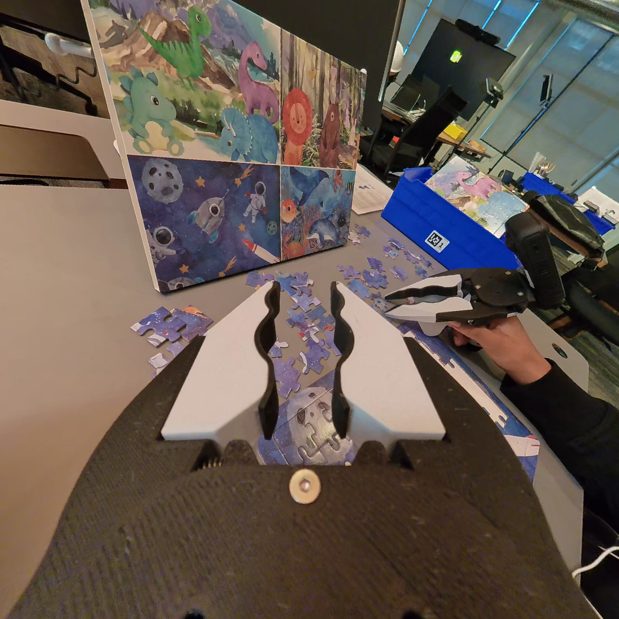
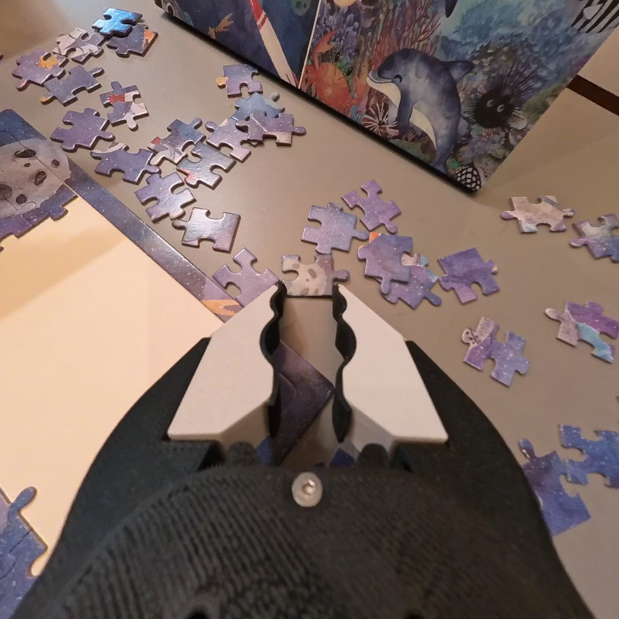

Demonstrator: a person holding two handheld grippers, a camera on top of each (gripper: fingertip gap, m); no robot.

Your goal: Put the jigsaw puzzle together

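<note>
My left gripper (image 1: 304, 288) is open and holds nothing. It hovers over loose purple puzzle pieces (image 1: 308, 311) on the grey table (image 1: 67, 268), above a partly filled puzzle board with a grey moon (image 1: 311, 425). My right gripper (image 2: 308, 289) is low at the table. Its fingertips (image 2: 339, 290) press the two sides of a grey cratered moon piece (image 2: 310, 274), which lies flat by the board's purple border (image 2: 150, 234). The left wrist view shows the right gripper (image 1: 385, 304) and the hand (image 1: 495, 345) holding it.
A picture box (image 1: 234, 150) stands upright behind the pieces and also shows in the right wrist view (image 2: 418, 83). A blue bin (image 1: 445, 214) with another puzzle sits at the right. Several joined pieces (image 1: 170, 325) lie at the left. A paper sheet (image 1: 366, 197) lies behind. My hands' fingertips stand some 25 cm from each other.
</note>
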